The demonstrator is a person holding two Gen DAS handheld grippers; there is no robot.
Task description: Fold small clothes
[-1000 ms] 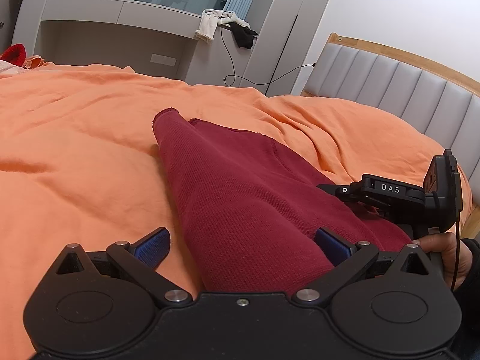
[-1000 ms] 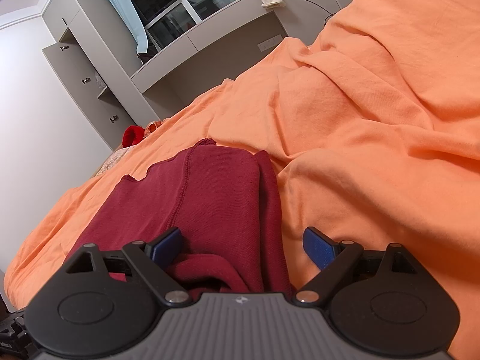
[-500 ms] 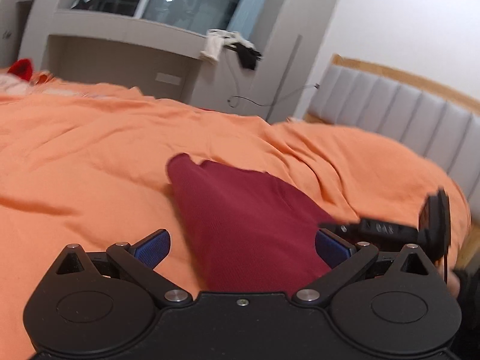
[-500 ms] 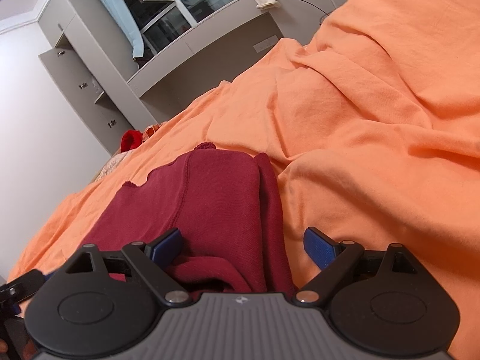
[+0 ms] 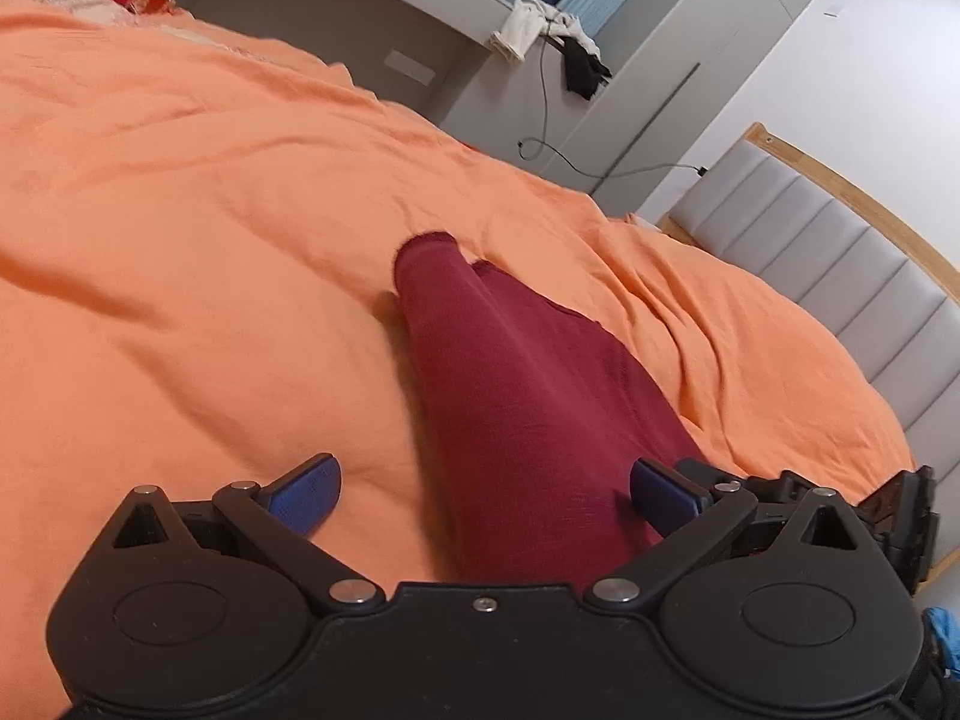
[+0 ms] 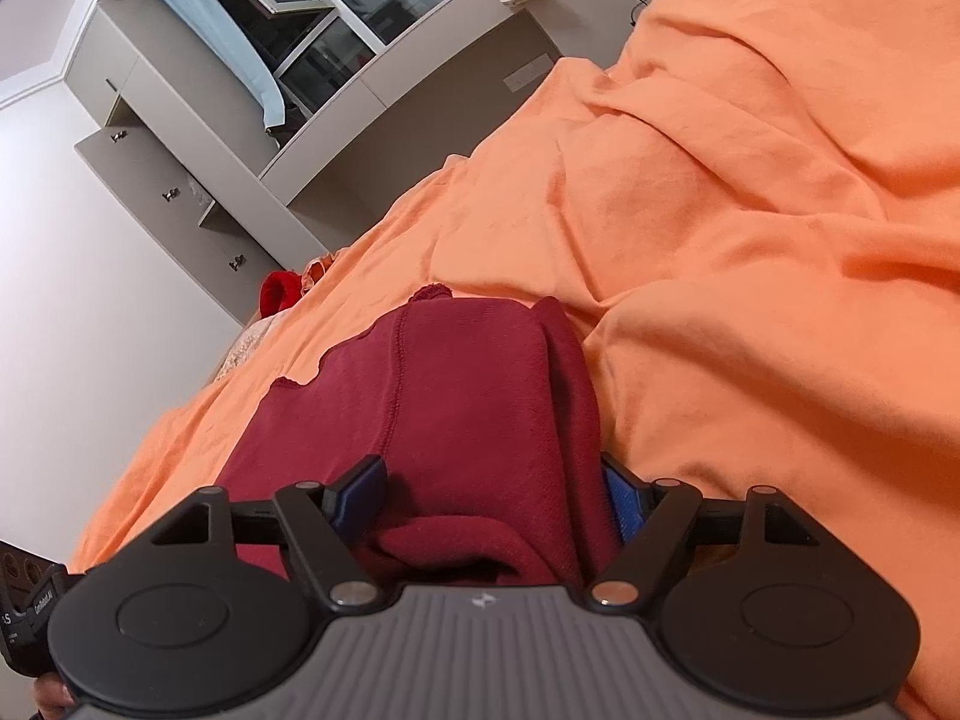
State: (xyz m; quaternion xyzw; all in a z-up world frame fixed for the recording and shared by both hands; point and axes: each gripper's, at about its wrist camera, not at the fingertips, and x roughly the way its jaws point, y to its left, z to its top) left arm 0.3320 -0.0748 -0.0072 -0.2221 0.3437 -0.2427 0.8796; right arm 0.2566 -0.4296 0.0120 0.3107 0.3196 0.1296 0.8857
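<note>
Since a second ago the right tool (image 6: 492, 501) has narrowed onto the maroon garment (image 6: 468, 396), gripping its bunched edge. Left tool (image 5: 483, 489) gapes wide, empty, over the orange bed (image 5: 180, 228).

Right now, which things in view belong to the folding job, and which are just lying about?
Job:
- maroon garment
- left gripper
- right gripper
- orange bedspread, the work surface

Lying about:
- red item at the bed's far edge
- white cloth on the ledge
- black cloth
- cable
- headboard
</note>
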